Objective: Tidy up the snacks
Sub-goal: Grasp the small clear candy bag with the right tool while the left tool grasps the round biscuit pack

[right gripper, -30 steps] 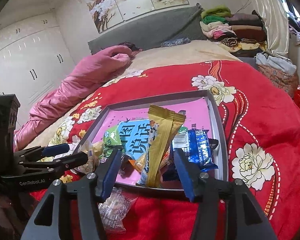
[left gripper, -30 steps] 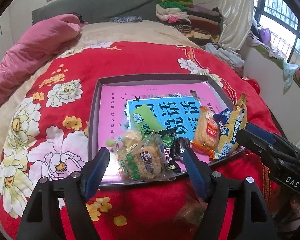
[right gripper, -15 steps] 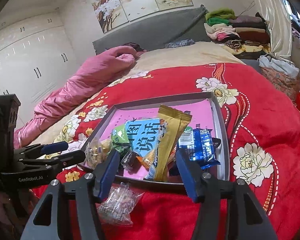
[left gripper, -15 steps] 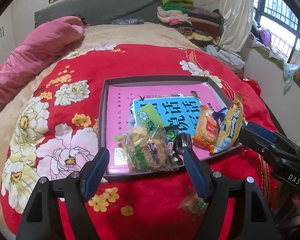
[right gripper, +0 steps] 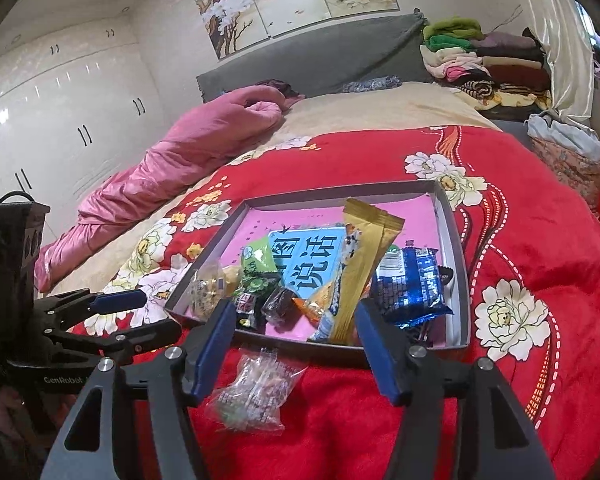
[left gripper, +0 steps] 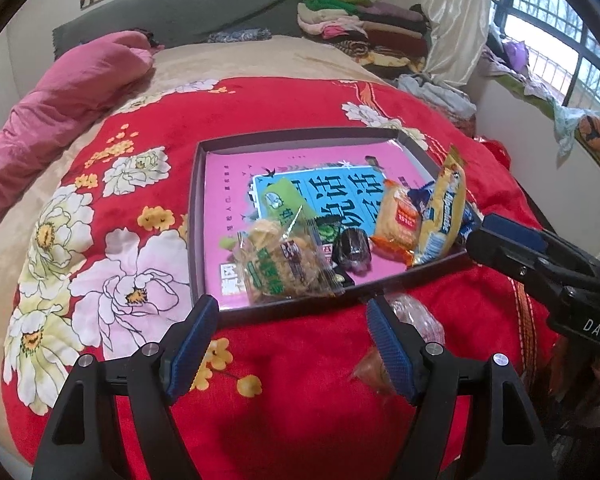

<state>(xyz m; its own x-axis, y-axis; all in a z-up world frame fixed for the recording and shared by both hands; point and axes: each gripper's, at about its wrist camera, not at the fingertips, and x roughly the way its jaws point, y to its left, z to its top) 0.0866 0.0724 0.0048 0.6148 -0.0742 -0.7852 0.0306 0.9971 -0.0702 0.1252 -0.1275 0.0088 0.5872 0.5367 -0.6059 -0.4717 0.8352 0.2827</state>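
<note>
Both tools empty, left tool (left gripper: pixel 292 344) agape, right tool (right gripper: pixel 296 340) opening; blue packet (right gripper: pixel 410 288) plain only from right.

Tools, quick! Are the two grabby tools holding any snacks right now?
Left tool: open, holding nothing.
Right tool: jaws opening, nothing gripped; the clear plastic snack bag lies loose on the red flowered blanket.
</note>
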